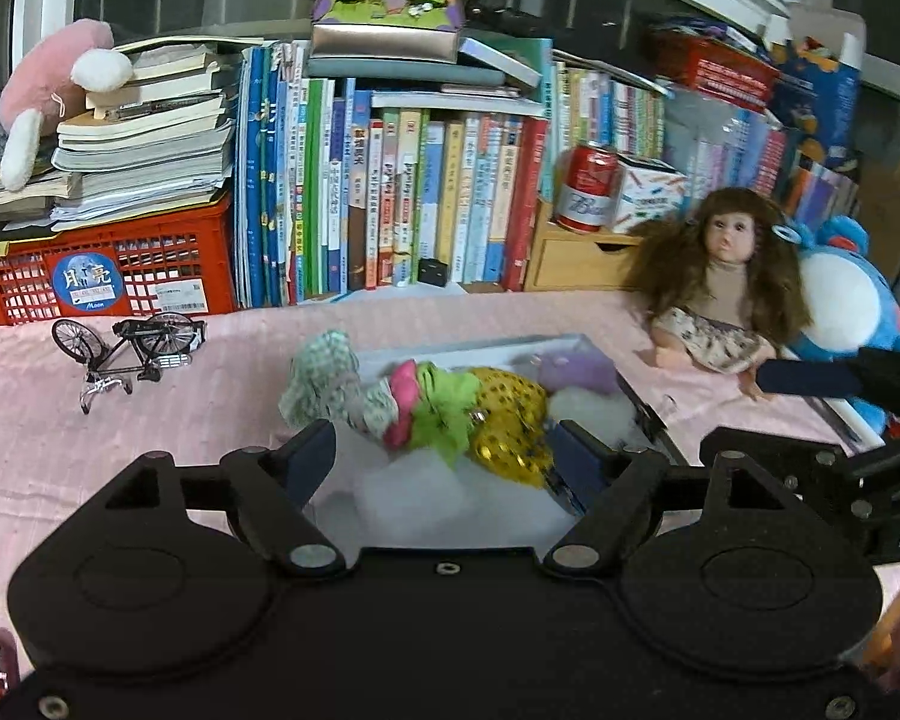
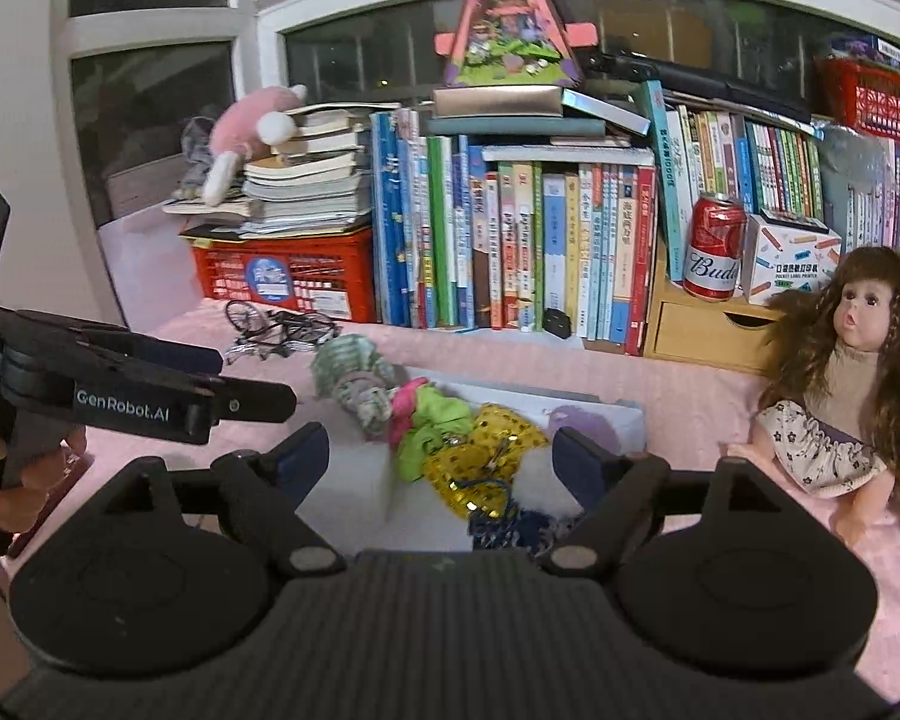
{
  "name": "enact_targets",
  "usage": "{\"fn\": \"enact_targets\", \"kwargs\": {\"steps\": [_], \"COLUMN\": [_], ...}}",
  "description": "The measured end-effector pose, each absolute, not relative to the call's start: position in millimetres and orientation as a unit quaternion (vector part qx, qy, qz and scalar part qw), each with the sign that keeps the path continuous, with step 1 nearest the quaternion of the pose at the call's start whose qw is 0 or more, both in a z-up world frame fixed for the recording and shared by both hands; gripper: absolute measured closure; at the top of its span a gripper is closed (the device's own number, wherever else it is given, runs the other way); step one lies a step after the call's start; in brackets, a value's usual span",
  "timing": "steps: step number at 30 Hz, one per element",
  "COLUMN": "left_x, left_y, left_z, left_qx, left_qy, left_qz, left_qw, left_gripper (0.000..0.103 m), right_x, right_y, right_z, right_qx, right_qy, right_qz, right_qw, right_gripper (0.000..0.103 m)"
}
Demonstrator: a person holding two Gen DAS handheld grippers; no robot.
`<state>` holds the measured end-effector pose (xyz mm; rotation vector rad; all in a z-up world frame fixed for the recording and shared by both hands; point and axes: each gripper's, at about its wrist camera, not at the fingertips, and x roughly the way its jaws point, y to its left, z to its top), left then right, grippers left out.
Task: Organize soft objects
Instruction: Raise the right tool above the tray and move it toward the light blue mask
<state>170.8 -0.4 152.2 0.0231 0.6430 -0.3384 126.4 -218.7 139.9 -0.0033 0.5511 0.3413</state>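
The left gripper point(image 1: 444, 456) hangs released over the white tray point(image 1: 480, 348), its jaws spread with nothing between them; the right gripper point(image 2: 441, 459) is likewise agape and empty. Just ahead of both lies the heap of soft pieces: yellow sequined cloth point(image 1: 507, 426), green cloth point(image 1: 444, 405), then the checked fabric point(image 1: 324, 375) draped over the far-left rim. Probably best to pinch one piece at a time, lifting straight up so neighbours don't drag.

1 doll point(image 2: 846, 372), 1 can point(image 2: 714, 249), perhaps 5 scrunchies point(image 2: 480, 468)
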Motion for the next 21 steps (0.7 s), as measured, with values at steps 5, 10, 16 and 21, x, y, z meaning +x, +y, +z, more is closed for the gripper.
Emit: {"fn": "enact_targets", "kwargs": {"steps": [5, 10, 16, 21], "left_x": [134, 98, 67, 55], "left_y": [4, 7, 6, 4], "left_z": [143, 121, 93, 65], "left_qx": [0.02, 0.032, 0.04, 0.02], "left_qy": [0.304, 0.304, 0.301, 0.308], "left_qz": [-0.179, -0.197, -0.207, -0.195], "left_qw": [0.935, 0.932, 0.93, 0.931], "left_gripper": [0.025, 0.026, 0.036, 0.05], "right_x": [111, 111, 116, 126], "right_y": [-218, -222, -216, -202], "right_z": [142, 143, 142, 136], "right_qx": [-0.009, 0.007, 0.022, 0.018], "right_qy": [0.274, 0.292, 0.314, 0.346], "right_qz": [0.173, 0.175, 0.186, 0.203], "right_qw": [0.946, 0.94, 0.931, 0.916], "right_gripper": [0.013, 0.013, 0.013, 0.013]}}
